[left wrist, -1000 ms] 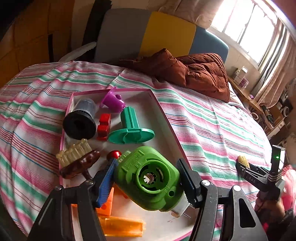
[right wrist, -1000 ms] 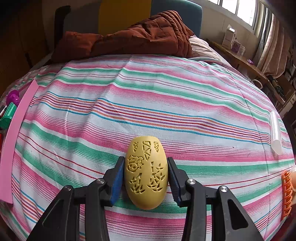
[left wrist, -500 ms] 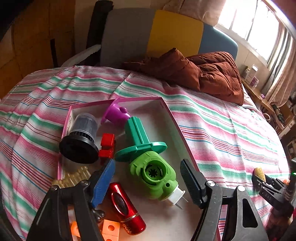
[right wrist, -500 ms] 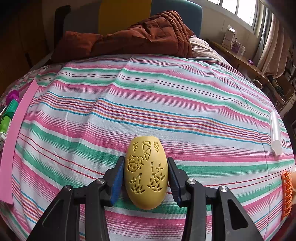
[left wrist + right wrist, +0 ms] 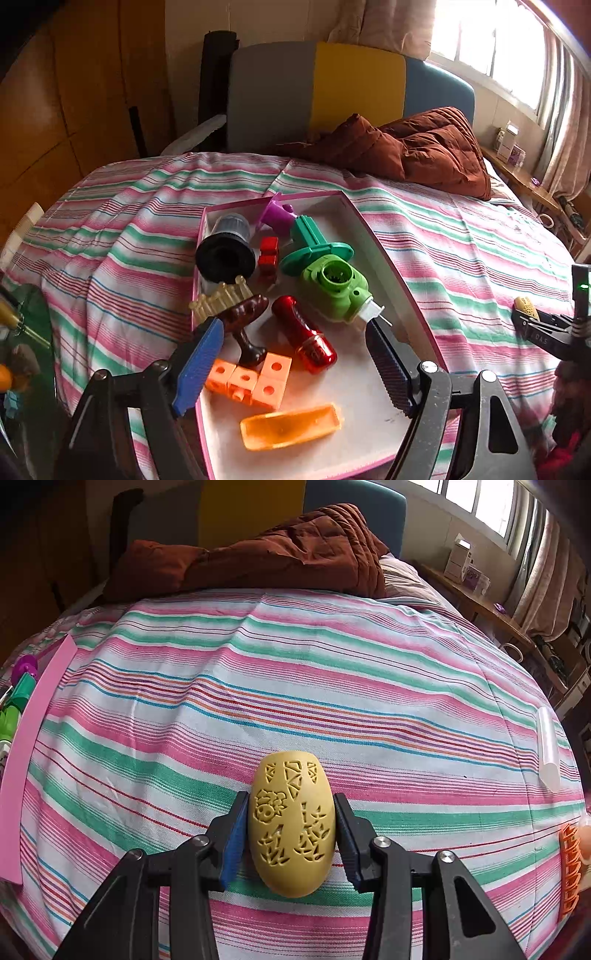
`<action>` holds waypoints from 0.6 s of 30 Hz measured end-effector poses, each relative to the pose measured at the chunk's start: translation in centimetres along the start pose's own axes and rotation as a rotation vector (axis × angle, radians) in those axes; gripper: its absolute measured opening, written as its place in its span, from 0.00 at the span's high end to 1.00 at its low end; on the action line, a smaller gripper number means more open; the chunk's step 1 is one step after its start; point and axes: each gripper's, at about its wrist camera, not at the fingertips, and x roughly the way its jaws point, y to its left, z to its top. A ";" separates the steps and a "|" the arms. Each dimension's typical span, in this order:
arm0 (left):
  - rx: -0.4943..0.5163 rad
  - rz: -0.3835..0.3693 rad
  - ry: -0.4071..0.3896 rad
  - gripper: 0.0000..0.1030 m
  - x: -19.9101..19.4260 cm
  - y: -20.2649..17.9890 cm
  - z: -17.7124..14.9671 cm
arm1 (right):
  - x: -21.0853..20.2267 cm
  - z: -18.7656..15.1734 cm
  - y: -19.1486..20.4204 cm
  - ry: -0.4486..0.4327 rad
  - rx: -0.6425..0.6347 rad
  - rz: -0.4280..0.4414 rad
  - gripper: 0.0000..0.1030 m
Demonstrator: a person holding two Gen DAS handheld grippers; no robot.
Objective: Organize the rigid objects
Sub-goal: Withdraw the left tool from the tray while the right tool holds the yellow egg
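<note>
A pink-rimmed box [image 5: 373, 236] lies on the striped bed. The green toy [image 5: 334, 286] rests inside it against a teal flanged piece [image 5: 314, 249], near a red cylinder [image 5: 304, 334], orange blocks [image 5: 247, 378] and a black cup [image 5: 225, 251]. My left gripper [image 5: 295, 367] hangs above the box's near half, its jaws opening with nothing held between them. In the right wrist view my right gripper [image 5: 291, 834] is shut on a carved yellow egg-shaped piece [image 5: 291, 827] just over the bedspread. That gripper also shows at the right edge of the left wrist view.
A brown quilt [image 5: 266, 554] is bunched at the head of the bed. A clear tube [image 5: 548, 749] and an orange ridged piece [image 5: 569, 871] lie at the right. The box's pink edge [image 5: 33, 731] stands at the left. A wooden shelf runs under the window.
My left gripper let go of the green toy, which now lies in the box, then pulled back and up with its jaws spreading. The right gripper and its yellow piece stayed still.
</note>
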 end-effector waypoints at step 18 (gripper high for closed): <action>-0.009 0.057 -0.053 0.20 -5.1 2.1 -3.1 | 0.0 -0.2 0.4 -0.013 -0.016 -0.029 0.57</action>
